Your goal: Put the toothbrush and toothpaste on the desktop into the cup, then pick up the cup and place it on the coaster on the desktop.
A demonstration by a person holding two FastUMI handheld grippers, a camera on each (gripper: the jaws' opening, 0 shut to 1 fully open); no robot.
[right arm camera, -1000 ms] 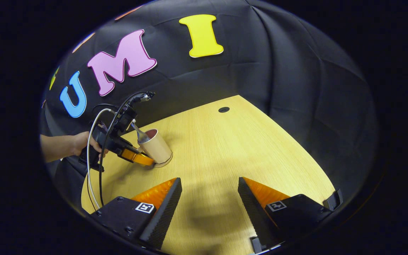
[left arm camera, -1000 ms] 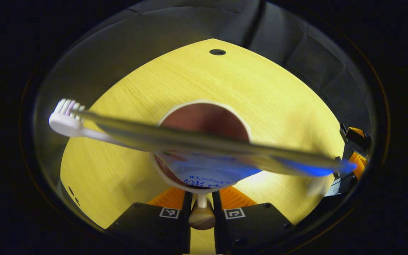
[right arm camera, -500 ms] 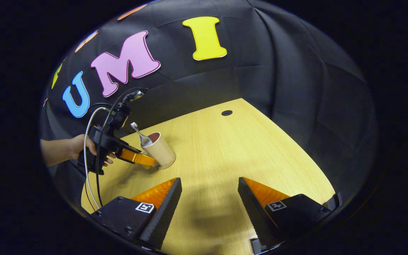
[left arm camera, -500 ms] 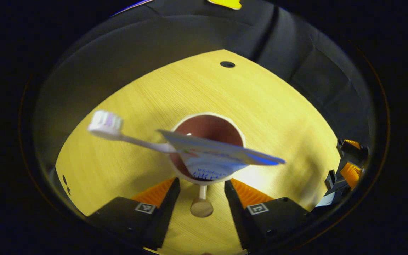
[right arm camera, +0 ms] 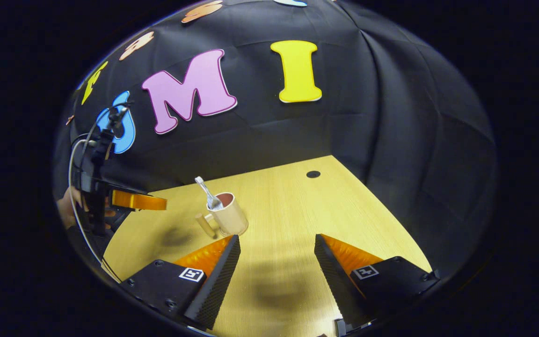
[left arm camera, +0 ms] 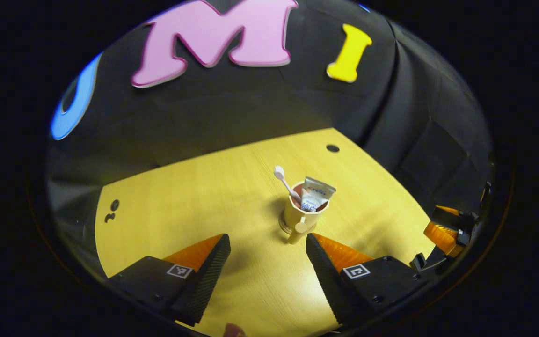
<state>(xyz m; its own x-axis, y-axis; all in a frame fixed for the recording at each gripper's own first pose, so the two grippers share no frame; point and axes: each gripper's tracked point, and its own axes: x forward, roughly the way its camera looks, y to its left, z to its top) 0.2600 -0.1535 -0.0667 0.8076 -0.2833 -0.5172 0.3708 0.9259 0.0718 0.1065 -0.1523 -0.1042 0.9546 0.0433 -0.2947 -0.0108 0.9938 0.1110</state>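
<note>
A beige cup (left arm camera: 297,214) with a dark red inside stands upright on the wooden desktop (left arm camera: 194,206), its knob handle (left arm camera: 297,230) pointing toward me. A white toothbrush (left arm camera: 284,180) and a toothpaste tube (left arm camera: 315,195) stick out of it. A thin round coaster rim (left arm camera: 282,228) seems to show under its base. My left gripper (left arm camera: 266,238) is open, a little short of the handle, touching nothing. My right gripper (right arm camera: 276,238) is open over bare desktop, with the cup (right arm camera: 229,216) and toothbrush (right arm camera: 204,189) just beyond its left finger. The left gripper (right arm camera: 134,200) hangs raised to the cup's left, held by a hand (right arm camera: 66,208).
A round cable hole (left arm camera: 332,148) lies near the desk's far edge, also seen as the hole (right arm camera: 313,174). Small dark marks (left arm camera: 112,208) sit at the desk's left. The black cloth wall closes in the back and right. The right gripper (left arm camera: 447,229) shows at the right edge.
My left gripper let go of the cup handle, opened, and drew back and up from the cup. The cup stays standing. The right gripper rose slightly.
</note>
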